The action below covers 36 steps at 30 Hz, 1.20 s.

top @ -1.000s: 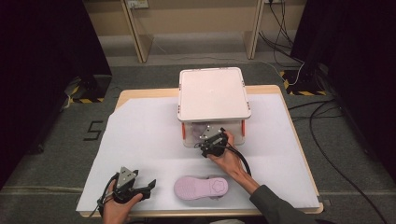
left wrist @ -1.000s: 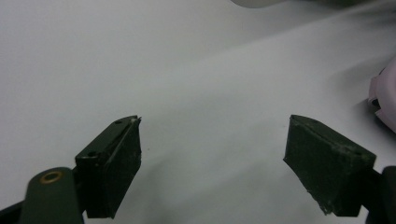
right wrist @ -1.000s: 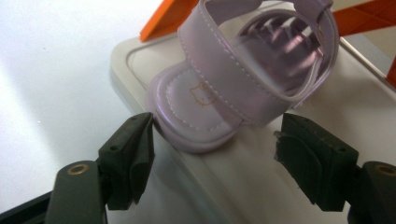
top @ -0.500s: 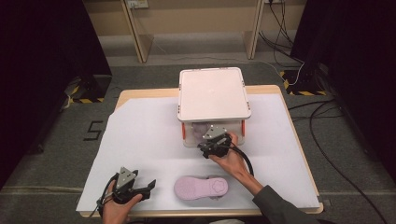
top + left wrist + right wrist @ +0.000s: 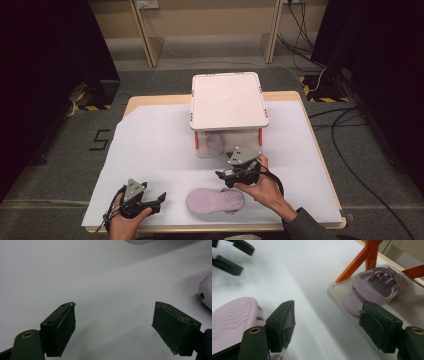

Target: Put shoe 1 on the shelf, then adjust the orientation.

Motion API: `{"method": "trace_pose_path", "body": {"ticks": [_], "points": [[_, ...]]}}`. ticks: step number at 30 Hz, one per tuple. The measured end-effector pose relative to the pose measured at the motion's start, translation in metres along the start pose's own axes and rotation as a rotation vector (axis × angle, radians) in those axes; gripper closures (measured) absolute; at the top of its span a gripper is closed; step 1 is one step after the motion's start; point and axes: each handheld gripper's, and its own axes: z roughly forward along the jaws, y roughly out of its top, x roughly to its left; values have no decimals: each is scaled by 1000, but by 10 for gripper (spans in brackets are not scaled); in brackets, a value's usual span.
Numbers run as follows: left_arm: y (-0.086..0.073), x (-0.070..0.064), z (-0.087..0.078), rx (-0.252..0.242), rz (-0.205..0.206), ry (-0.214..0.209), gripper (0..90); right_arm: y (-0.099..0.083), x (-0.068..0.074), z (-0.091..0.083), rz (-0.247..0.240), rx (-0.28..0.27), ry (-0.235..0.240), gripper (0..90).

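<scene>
A lilac sandal (image 5: 215, 201) lies sole up on the white paper near the front edge; its ribbed sole (image 5: 232, 317) fills the lower left of the right gripper view. A second lilac sandal (image 5: 216, 142) rests strap up on the low shelf (image 5: 337, 290) of a white-topped rack (image 5: 227, 100). My right gripper (image 5: 224, 176) hovers open between that shelf and the loose sandal, holding nothing (image 5: 328, 322). My left gripper (image 5: 157, 201) sits open at the front left, jaws toward the loose sandal (image 5: 206, 290), with bare paper between them (image 5: 113, 322).
The rack stands on orange legs (image 5: 364, 257) at the table's middle back. White paper (image 5: 150, 145) covers most of the wooden table. Black cables (image 5: 345, 150) trail on the floor at the right. The left gripper (image 5: 229, 255) shows far off in the right gripper view.
My right gripper has drawn back from the rack's shelf toward the front edge, nearer the loose sandal. The left gripper and both sandals have stayed put.
</scene>
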Motion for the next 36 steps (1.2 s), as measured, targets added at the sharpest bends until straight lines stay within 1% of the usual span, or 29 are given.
{"method": "trace_pose_path", "body": {"ticks": [6,12,14,17,18,19,20,21,23,24,28,30,34,36], "points": [[0,0,0,1,-2,4,182,-9,17,-11,-8,-11,39,271],[-2,1,-1,4,-9,9,182,-17,30,-18,-22,-19,62,240],[-2,1,-1,1,-12,9,182,-18,34,-19,-30,-15,70,230],[-2,1,-2,1,-12,10,182,-19,41,-21,-57,-18,81,222],[-2,0,-1,0,-11,9,182,-20,44,-21,-61,-20,89,220],[-2,0,-2,2,-10,9,182,-21,47,-21,-49,-18,111,221],[-2,0,-2,2,-8,8,182,-21,48,-21,-57,-23,116,220],[-2,0,-2,2,-6,8,182,-22,50,-21,-55,-17,117,217],[-2,0,-2,4,-5,9,183,-23,53,-19,-72,-12,124,211],[-2,0,-2,2,-7,9,182,-24,54,-19,-72,-9,128,208],[-2,1,-2,0,-10,8,182,-26,60,-17,-117,1,126,194],[-1,0,-2,-1,-4,10,182,-26,62,-16,-118,2,141,193],[-1,1,-2,-2,-3,7,182,-27,61,-14,-133,3,144,189],[-2,0,-2,0,-4,6,183,-28,63,-14,-124,11,147,188]]}}
